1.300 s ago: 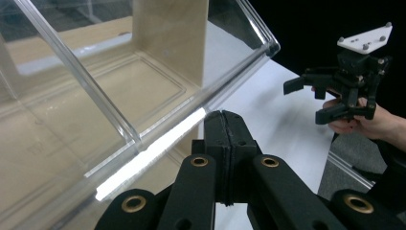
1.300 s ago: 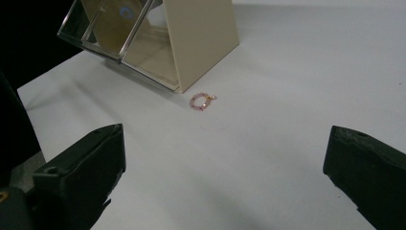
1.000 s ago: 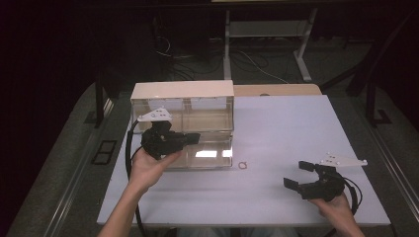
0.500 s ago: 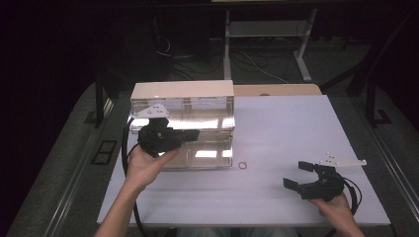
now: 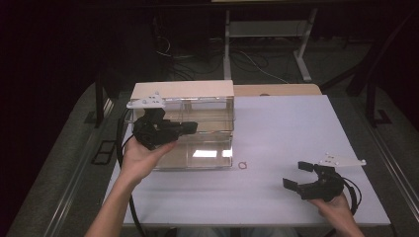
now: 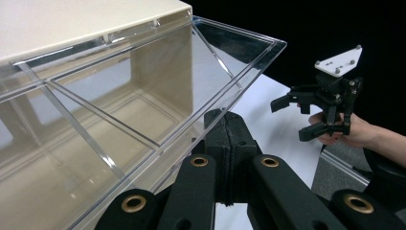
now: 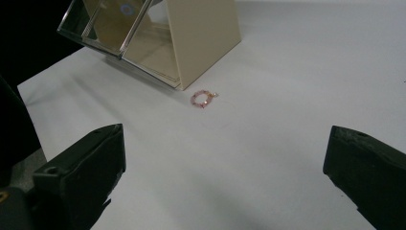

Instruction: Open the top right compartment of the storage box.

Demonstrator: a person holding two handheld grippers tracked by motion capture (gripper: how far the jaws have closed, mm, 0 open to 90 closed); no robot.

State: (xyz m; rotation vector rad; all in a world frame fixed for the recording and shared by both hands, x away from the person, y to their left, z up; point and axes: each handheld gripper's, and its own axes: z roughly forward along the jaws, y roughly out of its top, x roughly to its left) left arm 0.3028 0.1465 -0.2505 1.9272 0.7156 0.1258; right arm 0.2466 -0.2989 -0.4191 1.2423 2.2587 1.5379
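A clear plastic box (image 5: pixel 197 91) with a beige top and back stands at the table's back left. My left gripper (image 5: pixel 190 128) is shut, held at the box's upper front. In the left gripper view its closed jaws (image 6: pixel 225 129) press their tip against the edge of the clear hinged panel (image 6: pixel 143 96), which is tilted up; nothing shows between the pads. A small pink bead ring (image 5: pixel 242 165) lies on the table by the box's front right corner (image 7: pixel 202 98). My right gripper (image 5: pixel 296 174) hovers open at the front right, empty (image 7: pixel 225 143), facing the ring.
The white table top (image 5: pixel 296 128) ends in a dark gap with grey floor rails on both sides. A brown board (image 5: pixel 276 90) lies behind the box. Desk legs and cables are farther back. The right gripper (image 6: pixel 292 117) and its hand also show beyond the panel.
My left gripper has risen up the box's front, from mid-height to near the top edge, jaws staying shut. The right gripper and the bead ring have not moved.
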